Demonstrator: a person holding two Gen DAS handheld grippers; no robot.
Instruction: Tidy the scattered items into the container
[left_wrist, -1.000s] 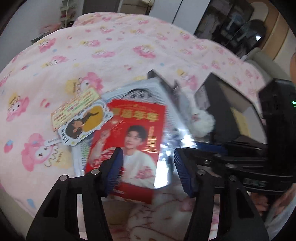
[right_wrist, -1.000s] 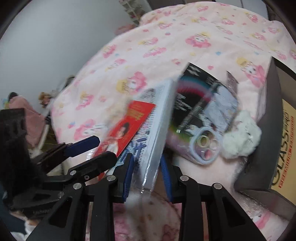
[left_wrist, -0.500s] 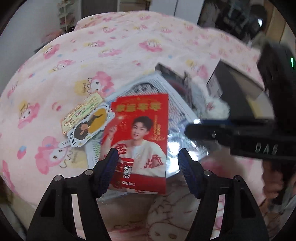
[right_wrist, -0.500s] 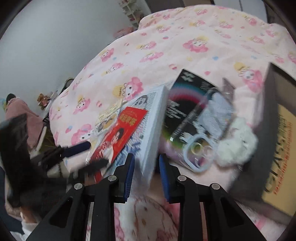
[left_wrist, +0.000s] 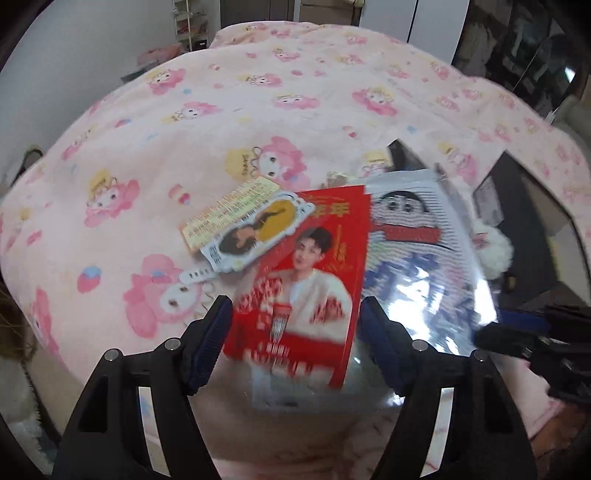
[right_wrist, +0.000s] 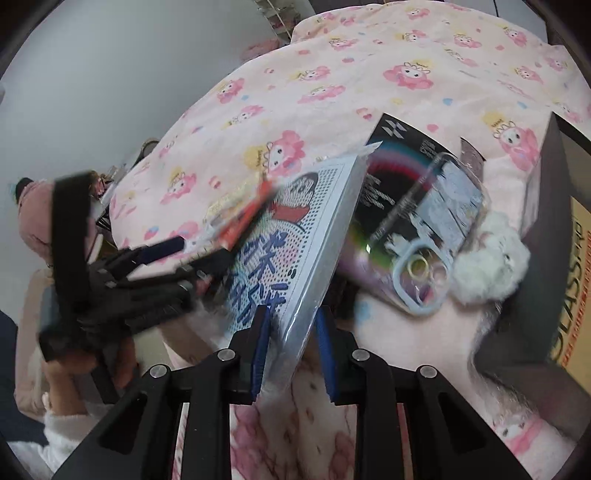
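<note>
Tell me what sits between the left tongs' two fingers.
In the left wrist view, the red photo card sits between the open left tongs, resting on the cartoon packet; neither finger visibly touches it.

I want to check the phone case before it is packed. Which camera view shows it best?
The right wrist view shows it best: the clear phone case lies whole on the black rainbow booklet, beside the white fluffy pompom. In the left wrist view the comic-print package hides it.

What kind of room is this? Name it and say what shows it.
Most likely a bedroom: a pink cartoon-print blanket covers a bed-like surface, wardrobe-style doors stand behind it, and a small rack of shelves sits by the wall.
</note>
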